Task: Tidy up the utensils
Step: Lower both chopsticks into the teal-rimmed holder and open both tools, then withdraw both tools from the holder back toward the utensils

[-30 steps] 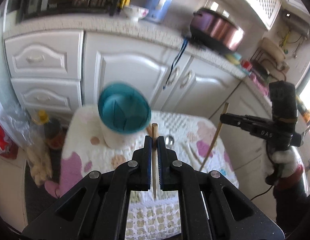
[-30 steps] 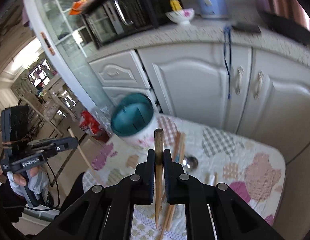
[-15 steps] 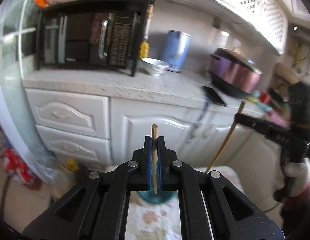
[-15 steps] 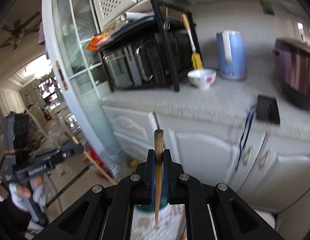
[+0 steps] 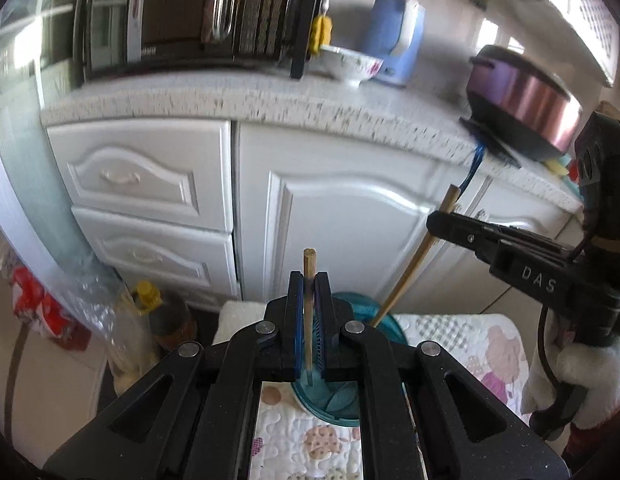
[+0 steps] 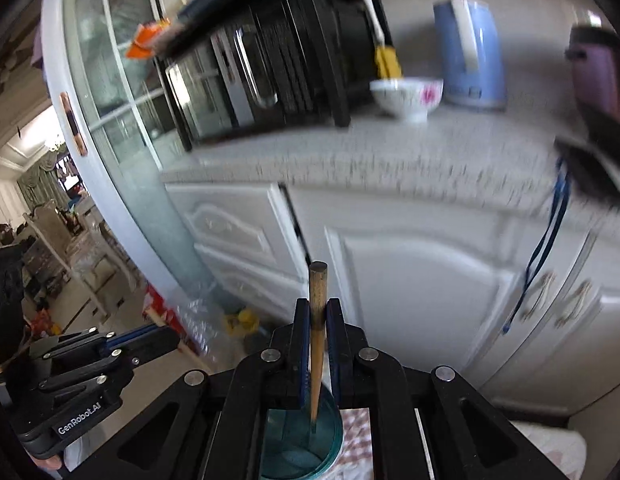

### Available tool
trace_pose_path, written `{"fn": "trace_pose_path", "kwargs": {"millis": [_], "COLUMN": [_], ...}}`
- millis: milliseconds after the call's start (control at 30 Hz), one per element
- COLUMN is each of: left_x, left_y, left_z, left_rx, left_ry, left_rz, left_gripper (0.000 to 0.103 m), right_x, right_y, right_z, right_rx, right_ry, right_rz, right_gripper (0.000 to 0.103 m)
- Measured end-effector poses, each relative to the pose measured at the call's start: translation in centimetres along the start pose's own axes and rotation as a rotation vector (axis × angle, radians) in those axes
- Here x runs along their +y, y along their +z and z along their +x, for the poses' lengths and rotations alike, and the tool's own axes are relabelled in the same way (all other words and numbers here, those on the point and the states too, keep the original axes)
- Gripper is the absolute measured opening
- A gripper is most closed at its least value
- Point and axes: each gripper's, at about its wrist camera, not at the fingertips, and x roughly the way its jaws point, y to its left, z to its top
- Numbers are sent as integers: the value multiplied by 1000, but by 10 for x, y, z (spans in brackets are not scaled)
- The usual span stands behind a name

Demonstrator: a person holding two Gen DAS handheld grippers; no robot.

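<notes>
left gripper (image 5: 308, 300) jaws pinching an upright chopstick (image 5: 308, 312), right gripper (image 6: 318, 320) jaws pinching a darker chopstick (image 6: 318, 336), both tips over the teal holder (image 6: 301, 444), on quilted surface (image 5: 462, 344)

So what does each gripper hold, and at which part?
Left gripper and right gripper each clamp one chopstick near its thick upper end.

Blue kettle (image 6: 470, 44), floral bowl (image 6: 406, 94), microwave (image 5: 197, 12) on countertop (image 5: 229, 98).
</notes>
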Motion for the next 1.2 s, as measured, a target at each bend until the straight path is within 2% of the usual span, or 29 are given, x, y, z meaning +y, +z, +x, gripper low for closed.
{"fn": "trace_pose_path", "kwargs": {"millis": [200,233,267,300,367,500,833,967,1067,1133,1200], "left_x": [2,4,5,6,7,5,-20,-32,-38,-40,-43], "left_y": [1,2,1,1,-2,-9,-51,-71,-88,-98,-111], "left_z": [6,7,7,7,3,-8,-33,-37,-33,-28,-21], "left_rx": [4,10,12,11,2,-8,-4,5,38,61,92], "left_ry": [12,13,18,21,22,19,-3,-19,-37,-38,-39], "left_rz": [-35,-44,-49,-52,-63,-74,-60,-40,-40,-39,-38], "left_gripper": [6,7,15,25,35,43,45,45,45,45,45], "right_x": [-11,-11,-13,-14,-14,-17,-22,-30,-41,-51,-59], "right_y": [-12,-13,-16,-17,-22,-35,-73,-105,-141,-165,-189], "right_z": [15,14,12,10,5,-10,-50,-62,-60,-55,-48], "right_rx": [53,52,54,55,61,76,106,160,241,293,347], "right_ry": [16,16,17,20,29,26,-20,-57,-90,-104,-104], "right_rz": [29,31,36,41,47,50,58,52,45,63,88], "right_gripper": [9,21,40,42,42,42,43,43,42,34,31]}}
